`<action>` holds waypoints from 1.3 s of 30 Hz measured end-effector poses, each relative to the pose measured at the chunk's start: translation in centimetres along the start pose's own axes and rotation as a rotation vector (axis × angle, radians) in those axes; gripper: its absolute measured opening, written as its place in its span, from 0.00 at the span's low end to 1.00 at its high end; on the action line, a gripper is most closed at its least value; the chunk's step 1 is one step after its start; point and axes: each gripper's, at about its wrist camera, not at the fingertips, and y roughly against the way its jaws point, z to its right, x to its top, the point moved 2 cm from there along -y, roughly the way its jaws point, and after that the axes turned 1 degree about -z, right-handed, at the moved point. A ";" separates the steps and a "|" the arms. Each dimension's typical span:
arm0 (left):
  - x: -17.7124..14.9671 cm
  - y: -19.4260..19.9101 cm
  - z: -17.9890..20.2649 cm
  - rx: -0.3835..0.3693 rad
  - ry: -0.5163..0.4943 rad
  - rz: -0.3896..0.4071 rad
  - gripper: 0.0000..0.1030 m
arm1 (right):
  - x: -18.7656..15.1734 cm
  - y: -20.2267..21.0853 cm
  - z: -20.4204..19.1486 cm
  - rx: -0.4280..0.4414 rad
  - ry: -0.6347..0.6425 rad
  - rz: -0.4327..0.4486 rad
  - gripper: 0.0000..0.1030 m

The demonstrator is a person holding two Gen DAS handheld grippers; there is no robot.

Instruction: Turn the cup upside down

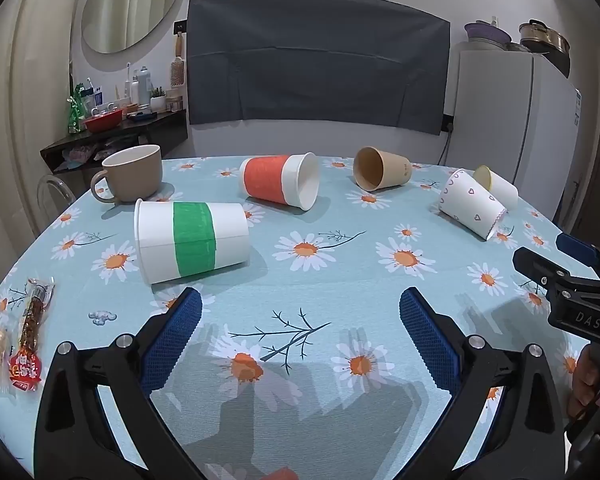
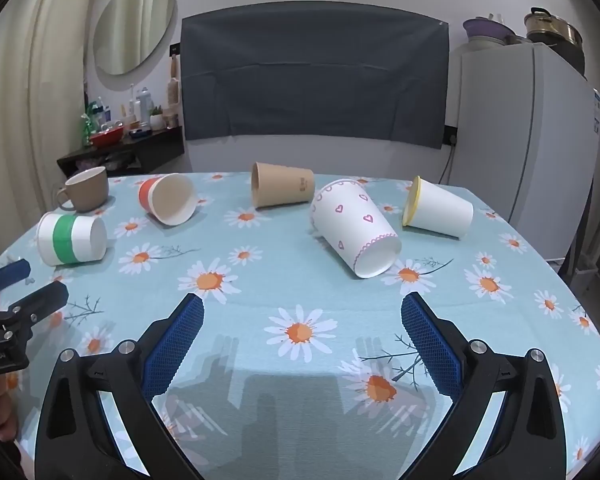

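Hovering over the daisy-cloth surface (image 1: 340, 280), both tongs spread apart, gripping nothing.
Left tongs (image 1: 300, 336) face the green-banded cup (image 1: 192, 240) lying sideways; right tongs (image 2: 302, 340) face the toppled heart-print cup (image 2: 354, 226).

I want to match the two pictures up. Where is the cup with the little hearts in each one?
Left wrist view: the heart cup lies on its side at far right, against the yellow-rimmed cup.
Right wrist view: the heart cup lies right of centre, base toward the camera.
Shared landmark: the brown paper cup, to its left in both.
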 end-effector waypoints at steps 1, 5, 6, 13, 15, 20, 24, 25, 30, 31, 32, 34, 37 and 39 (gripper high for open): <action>0.0 0.0 0.0 0.000 0.000 0.000 0.94 | -0.1 0.1 0.2 0.001 0.002 0.000 0.92; 0.0 0.0 0.0 0.000 0.000 0.000 0.94 | 0.1 0.1 -0.1 0.003 0.006 -0.003 0.92; 0.0 0.0 0.0 0.000 0.001 0.000 0.94 | 0.0 0.1 -0.1 0.004 0.005 -0.003 0.92; 0.0 0.0 0.0 0.000 0.001 0.000 0.94 | 0.1 0.0 0.1 0.011 -0.003 -0.006 0.92; 0.0 0.0 0.0 0.000 0.001 -0.001 0.94 | 0.1 0.0 0.1 0.013 -0.003 -0.006 0.92; 0.0 0.0 0.0 0.000 0.001 -0.001 0.94 | 0.1 0.0 0.1 0.017 -0.005 -0.008 0.92; 0.0 0.0 0.0 -0.001 0.001 -0.001 0.94 | 0.0 0.1 0.1 0.019 -0.008 -0.002 0.92; 0.0 0.0 0.0 -0.001 0.001 -0.001 0.94 | 0.0 0.2 0.1 0.020 -0.011 0.002 0.92; 0.0 0.0 0.0 -0.001 0.002 -0.001 0.94 | 0.0 0.2 0.2 0.025 -0.017 0.001 0.92; 0.0 0.0 0.0 -0.001 0.002 -0.001 0.94 | 0.0 0.2 0.3 0.026 -0.018 0.001 0.92; 0.0 0.0 0.0 0.000 0.002 -0.001 0.94 | 0.0 0.2 0.3 0.026 -0.018 0.001 0.92; -0.1 -0.1 0.2 0.000 0.003 -0.002 0.94 | 0.1 0.1 0.3 0.028 -0.020 -0.001 0.92; -0.1 -0.2 0.2 0.001 0.002 -0.002 0.94 | 0.1 0.0 0.4 0.033 -0.023 -0.005 0.92; -0.2 -0.3 0.3 -0.001 0.000 -0.004 0.94 | 0.1 0.0 0.4 0.036 -0.026 -0.007 0.92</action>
